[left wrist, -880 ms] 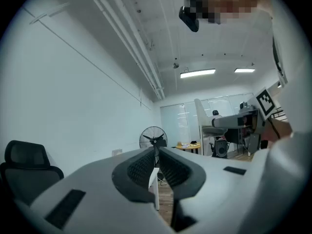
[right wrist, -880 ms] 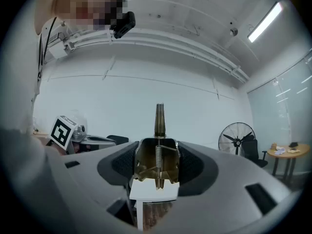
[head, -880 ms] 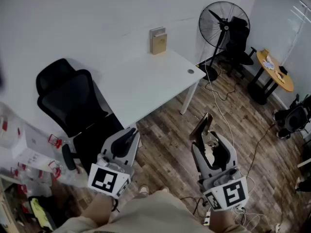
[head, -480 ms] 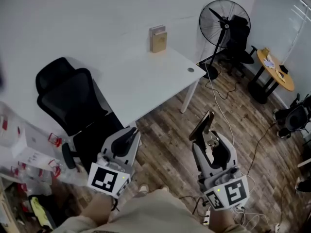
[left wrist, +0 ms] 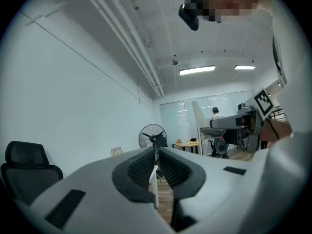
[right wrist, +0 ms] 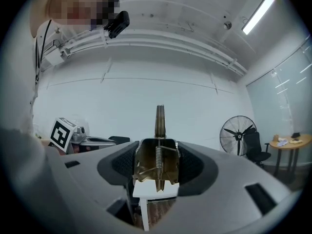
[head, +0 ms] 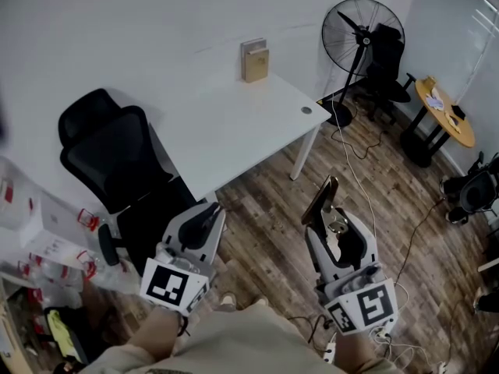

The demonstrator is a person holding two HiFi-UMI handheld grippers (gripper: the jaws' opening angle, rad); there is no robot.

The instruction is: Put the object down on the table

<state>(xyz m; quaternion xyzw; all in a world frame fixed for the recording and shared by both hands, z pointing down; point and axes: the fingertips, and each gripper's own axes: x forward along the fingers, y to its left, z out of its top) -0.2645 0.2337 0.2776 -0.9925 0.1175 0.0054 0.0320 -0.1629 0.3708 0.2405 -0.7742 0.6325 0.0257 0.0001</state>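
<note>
Two grippers in the head view, left gripper [head: 209,217] and right gripper [head: 327,226], hang over the wood floor [head: 265,232], off the white table's [head: 234,135] near edge; a brass spring clip [head: 321,199] juts from the right one. Left gripper view: jaws pressed together, empty. Right gripper view: pads clamp the clip's sides.

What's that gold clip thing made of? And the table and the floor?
Clip: looks like metal, brass-coloured and shiny. It glints and has a coiled wire spring in the middle.
Table: smooth, matte white top, maybe painted or laminated board. I can't tell for sure.
Floor: brown planks with streaky grain. It could be real wood or wood-look laminate.
</note>
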